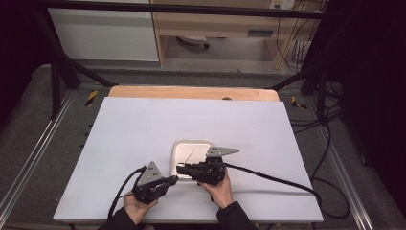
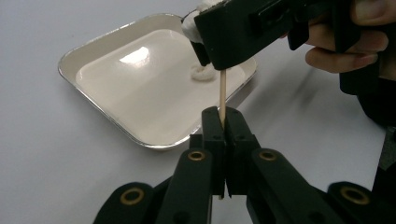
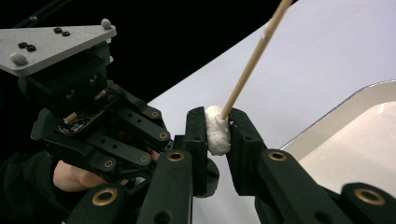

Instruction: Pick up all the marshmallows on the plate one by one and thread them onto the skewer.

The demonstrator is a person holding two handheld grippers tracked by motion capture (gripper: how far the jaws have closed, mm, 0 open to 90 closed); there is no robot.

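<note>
2 tongs on 1 skewer point(image 2: 222, 91), left tongs point(image 2: 224, 122) pinching stick, right tongs point(image 3: 218, 126) squeezing white lump point(image 3: 217, 129)

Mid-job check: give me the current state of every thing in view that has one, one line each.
Thin wooden skewer: upright, clamped at its lower end, white piece at the other end.
Soft white food piece: on the skewer, squeezed between jaws.
Small white piece: lying loose in the tray.
Shallow white square tray with silver rim: flat on the table.
Left gripper: shut on the skewer.
Right gripper: shut on the white piece.
</note>
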